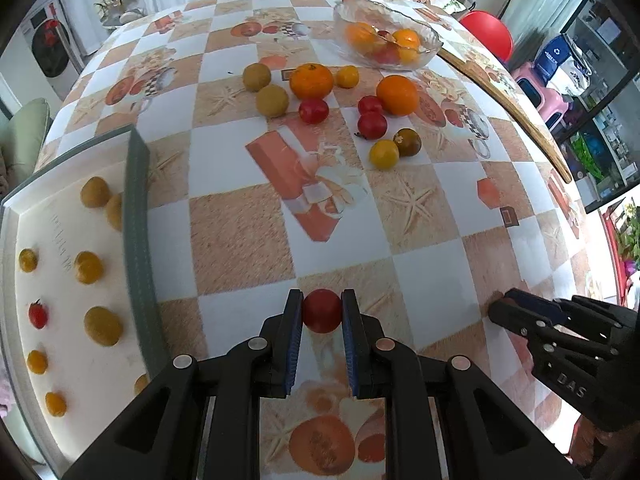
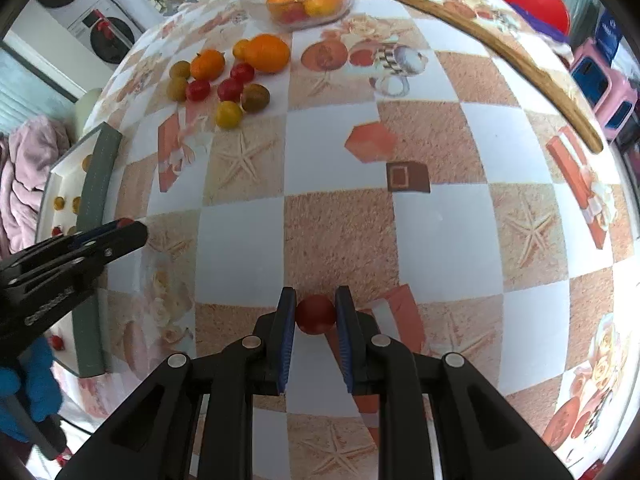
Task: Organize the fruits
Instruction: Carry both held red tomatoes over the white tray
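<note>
My left gripper (image 1: pixel 321 312) is shut on a red cherry tomato (image 1: pixel 321 315) above the table. My right gripper (image 2: pixel 316 312) is shut on a dark red cherry tomato (image 2: pixel 315 314). A white tray (image 1: pixel 72 220) with a grey-green rim at the left holds several small yellow fruits and a red tomato (image 1: pixel 38 315); it also shows in the right wrist view (image 2: pixel 96 176). Loose oranges, red, yellow and green tomatoes (image 1: pixel 320 104) lie in a group at the far middle of the table. A glass bowl (image 1: pixel 386 38) behind them holds oranges and tomatoes.
The table carries a checkered patterned cloth (image 1: pixel 240 232). A wooden stick (image 1: pixel 516 108) lies along the right edge. The right gripper shows at the left wrist view's right edge (image 1: pixel 516 312). A red ball (image 1: pixel 490 36) and pink stool (image 1: pixel 544 92) are off the table.
</note>
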`<state>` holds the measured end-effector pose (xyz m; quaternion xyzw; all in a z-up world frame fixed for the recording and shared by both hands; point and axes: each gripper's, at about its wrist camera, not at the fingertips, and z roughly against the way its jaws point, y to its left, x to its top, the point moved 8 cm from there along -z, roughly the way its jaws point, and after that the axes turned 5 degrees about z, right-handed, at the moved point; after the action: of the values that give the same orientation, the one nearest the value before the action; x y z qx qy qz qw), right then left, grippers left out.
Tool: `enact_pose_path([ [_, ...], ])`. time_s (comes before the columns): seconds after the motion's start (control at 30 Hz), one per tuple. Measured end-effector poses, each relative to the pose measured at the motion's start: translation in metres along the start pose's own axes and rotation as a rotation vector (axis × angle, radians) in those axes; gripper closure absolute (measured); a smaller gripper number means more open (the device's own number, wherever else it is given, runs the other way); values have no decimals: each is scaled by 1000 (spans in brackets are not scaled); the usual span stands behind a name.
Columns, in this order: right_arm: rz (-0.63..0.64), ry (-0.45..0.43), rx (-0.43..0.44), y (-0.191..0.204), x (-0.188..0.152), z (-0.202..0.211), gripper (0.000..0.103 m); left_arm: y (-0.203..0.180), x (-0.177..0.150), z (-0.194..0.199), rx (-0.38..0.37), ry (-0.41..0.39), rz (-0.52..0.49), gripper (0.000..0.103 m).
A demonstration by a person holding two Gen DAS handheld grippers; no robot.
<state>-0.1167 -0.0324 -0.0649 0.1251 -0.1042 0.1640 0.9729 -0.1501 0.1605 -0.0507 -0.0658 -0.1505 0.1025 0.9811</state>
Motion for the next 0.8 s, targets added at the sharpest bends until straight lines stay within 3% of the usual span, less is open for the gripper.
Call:
enact_pose_path([
  [0.13, 42, 10, -46, 6, 0, -2, 81, 4, -3, 6, -5, -6, 9, 83],
  [0.8, 105, 1, -42, 44, 16, 6, 81, 32, -8, 40, 3, -62, 50, 83],
])
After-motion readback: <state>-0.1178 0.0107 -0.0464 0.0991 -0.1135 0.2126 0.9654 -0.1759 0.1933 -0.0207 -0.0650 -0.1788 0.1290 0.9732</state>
